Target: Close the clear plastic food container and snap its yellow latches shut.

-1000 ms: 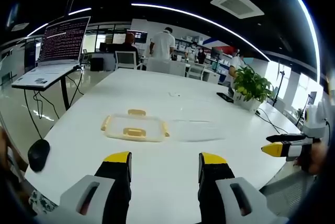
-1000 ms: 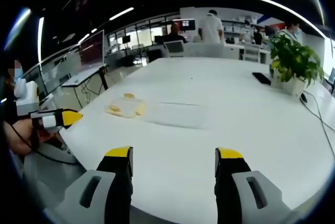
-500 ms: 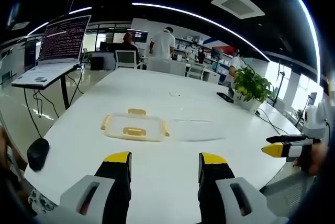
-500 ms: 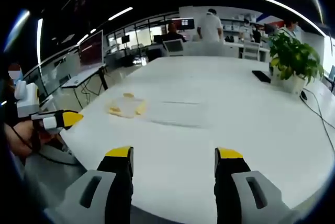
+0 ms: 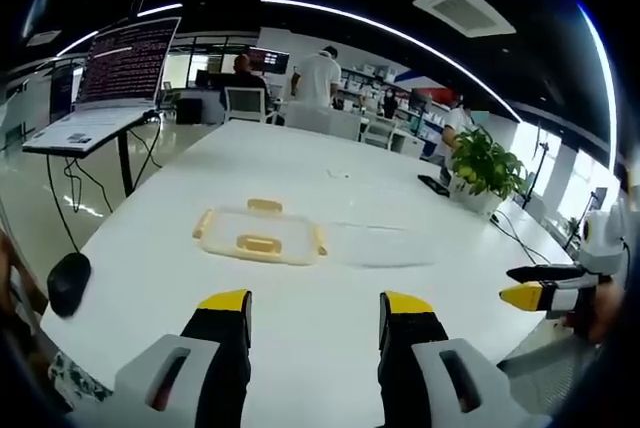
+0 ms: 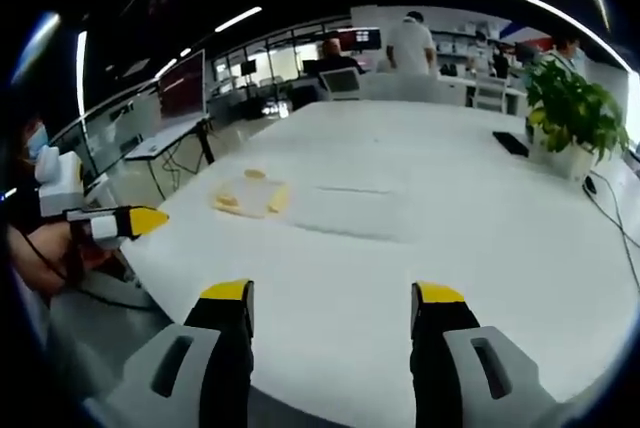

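Ahead of both grippers, on a long white worktop (image 5: 330,348), lies the clear plastic food container (image 5: 380,245), a shallow transparent tray that is hard to make out against the white surface. Touching its one end sits its lid (image 5: 258,238), lying flat, with yellow latches (image 5: 257,244) around its edges (so the container appears open, with closing not yet begun). The left gripper (image 5: 315,301) hovers short of the lid with its black, yellow-tipped fingers (image 5: 224,301) spread apart and nothing between them. The right gripper (image 6: 332,294) is held well back from the container, fingers likewise apart and empty. Each gripper points toward the container, probably readying an approach from either side. Beyond the container, a potted plant (image 5: 480,165) stands on the worktop, and a laptop (image 5: 105,88) sits on a separate stand off the lid's side.
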